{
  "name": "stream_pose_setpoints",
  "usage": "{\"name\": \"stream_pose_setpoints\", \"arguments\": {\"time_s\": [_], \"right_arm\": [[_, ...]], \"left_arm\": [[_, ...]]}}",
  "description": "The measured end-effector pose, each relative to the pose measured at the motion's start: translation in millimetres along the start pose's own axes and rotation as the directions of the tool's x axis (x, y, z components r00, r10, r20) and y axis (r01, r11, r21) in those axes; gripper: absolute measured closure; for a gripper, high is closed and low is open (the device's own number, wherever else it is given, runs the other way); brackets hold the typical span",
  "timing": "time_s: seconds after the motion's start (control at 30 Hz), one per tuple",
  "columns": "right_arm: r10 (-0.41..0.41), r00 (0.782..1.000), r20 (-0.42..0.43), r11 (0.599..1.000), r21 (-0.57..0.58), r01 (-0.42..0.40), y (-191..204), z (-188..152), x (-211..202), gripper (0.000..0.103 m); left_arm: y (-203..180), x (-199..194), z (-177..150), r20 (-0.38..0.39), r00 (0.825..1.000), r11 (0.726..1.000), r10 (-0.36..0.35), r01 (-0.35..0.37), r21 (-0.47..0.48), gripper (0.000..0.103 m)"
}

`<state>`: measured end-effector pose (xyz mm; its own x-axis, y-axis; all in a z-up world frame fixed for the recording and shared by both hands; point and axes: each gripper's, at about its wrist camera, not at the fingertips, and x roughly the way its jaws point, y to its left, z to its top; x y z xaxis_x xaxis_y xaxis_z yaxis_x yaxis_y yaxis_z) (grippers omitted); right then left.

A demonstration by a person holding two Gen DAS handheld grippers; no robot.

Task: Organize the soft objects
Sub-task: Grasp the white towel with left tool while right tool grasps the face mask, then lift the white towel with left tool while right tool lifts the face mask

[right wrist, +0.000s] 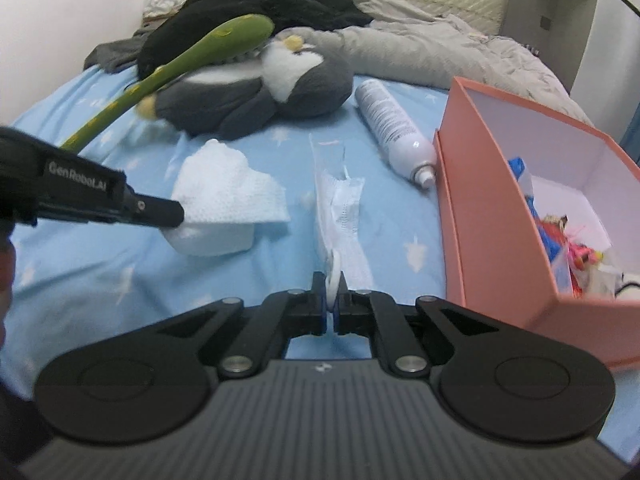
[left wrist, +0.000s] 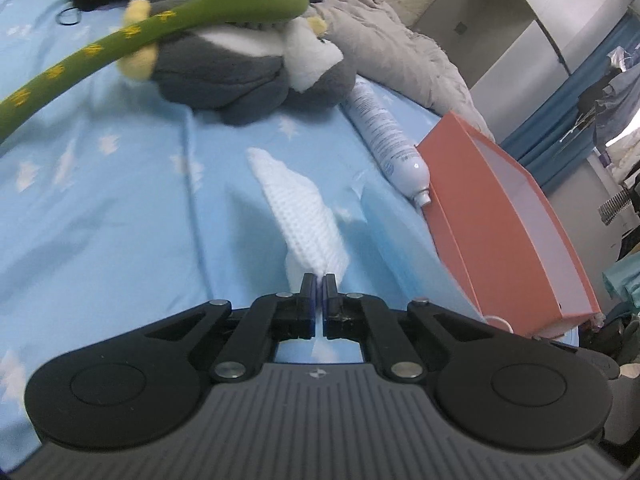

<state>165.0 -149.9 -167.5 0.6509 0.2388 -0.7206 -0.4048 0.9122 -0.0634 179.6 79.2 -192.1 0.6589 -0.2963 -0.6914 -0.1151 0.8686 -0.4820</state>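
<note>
A bed is covered by a light-blue sheet [left wrist: 120,208] with white star prints. A white cloth [left wrist: 304,216] is clamped in the left gripper [left wrist: 319,284], a clear wrapper [right wrist: 340,204] in the right gripper [right wrist: 330,284]. A pink box [right wrist: 492,200] is seen at 3 o'clock, a penguin plush [right wrist: 260,88] at 12.

— What does my left gripper [left wrist: 319,280] look like?

— Matte black linkage arms with round silver pivot pins, two large black discs at the sides, and a ribbed grey plate bearing a small logo. Its fingers [left wrist: 307,285] are black with blue pads on the inner faces.

— And my right gripper [right wrist: 331,280]?

— The same build. From its camera I also see the left unit's side, lettered "GenRoboI.AI" in white, with one small screw.
</note>
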Motion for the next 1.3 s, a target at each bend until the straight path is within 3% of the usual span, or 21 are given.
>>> {"name": "stream_pose_setpoints", "arguments": {"time_s": [0.2,0.5,0.53,0.57,0.6,0.63,0.7,0.8,1.03,1.2,1.3], "right_arm": [[0.026,0.999,-0.036,0.999,-0.021,-0.027,13,-20,-31,0.096],[0.140,0.987,-0.081,0.988,0.080,-0.133,12,-35,-42,0.094],[0.155,0.985,-0.082,0.985,0.088,-0.147,12,-36,-43,0.093],[0.165,0.983,-0.082,0.983,0.094,-0.157,11,-36,-43,0.091],[0.173,0.982,-0.080,0.981,0.099,-0.165,11,-35,-44,0.077],[0.186,0.979,-0.078,0.978,0.106,-0.178,10,-35,-45,0.056],[0.219,0.974,-0.057,0.968,0.135,-0.209,7,-35,-48,0.040],[0.243,0.969,-0.035,0.957,0.169,-0.234,2,-33,-48,0.039],[0.163,0.984,-0.076,0.971,0.189,-0.147,-5,-38,-11,0.039],[0.169,0.980,-0.102,0.972,0.180,-0.149,-3,-47,17,0.037],[0.165,0.982,-0.090,0.981,0.115,-0.154,4,-50,20,0.037]], "left_arm": [[-1,-34,-28,-0.018,0.999,0.999,0.032,-0.032,0.037,0.099],[6,-54,-52,-0.046,0.997,0.997,0.066,-0.063,0.048,0.098],[6,-53,-52,-0.055,0.996,0.997,0.068,-0.065,0.052,0.096],[6,-52,-53,-0.063,0.995,0.996,0.078,-0.075,0.057,0.084],[5,-51,-53,-0.067,0.994,0.994,0.090,-0.085,0.064,0.063],[5,-51,-54,-0.058,0.993,0.993,0.099,-0.094,0.077,0.054],[3,-52,-52,-0.027,0.995,0.992,0.094,-0.091,0.088,0.045],[5,-51,-49,-0.016,0.997,0.995,0.073,-0.072,0.063,0.037],[9,-33,-43,-0.029,0.997,0.996,0.072,-0.070,0.056,0.037],[11,-16,-45,-0.053,0.994,0.993,0.094,-0.089,0.082,0.037],[9,-9,-47,-0.065,0.991,0.987,0.115,-0.107,0.117,0.037]]}}
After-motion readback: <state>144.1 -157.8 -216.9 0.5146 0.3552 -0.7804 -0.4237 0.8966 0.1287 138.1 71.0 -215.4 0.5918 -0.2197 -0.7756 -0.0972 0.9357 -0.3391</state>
